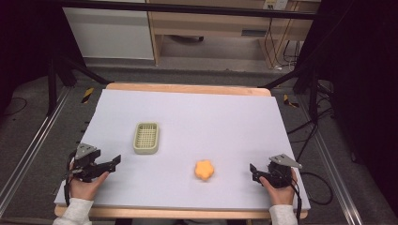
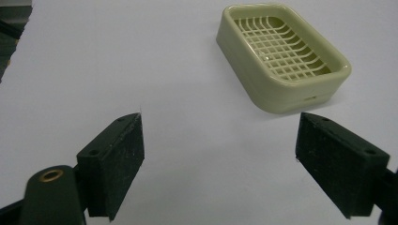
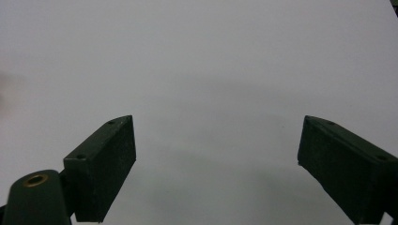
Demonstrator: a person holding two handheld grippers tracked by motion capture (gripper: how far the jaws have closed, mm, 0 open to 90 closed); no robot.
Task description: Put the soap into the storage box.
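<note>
At the near edge of the bench (image 1: 187,112), a claw is held in each hand, both low over the white surface. The left claw (image 1: 111,162) is seen with its jaws spread wide and nothing between them; in the left gripper view the same gap (image 2: 219,159) is bare bench, with the pale green soap dish (image 2: 281,56) lying just beyond the right jaw, upright and empty, its grid floor uncovered. The right claw (image 1: 254,172) is likewise spread, and in the right gripper view (image 3: 216,159) nothing is pinched between its jaws.

The orange flower-shaped sponge (image 1: 204,169) is found lying flat on the bench near the front edge, between the two claws but closer to the right one, and apart from both. The soap dish (image 1: 146,138) is set farther back and to the left, well apart from the sponge and nearer the left claw.

From how things lie, the work is judged to be at its very start. Nothing has been grasped, nothing has been placed in the dish, and neither object is touched. If the sponge is meant to go into the dish, every step is left: the sponge is to be approached, most likely by the right claw, pinched, lifted, carried across to the dish and released inside it.
</note>
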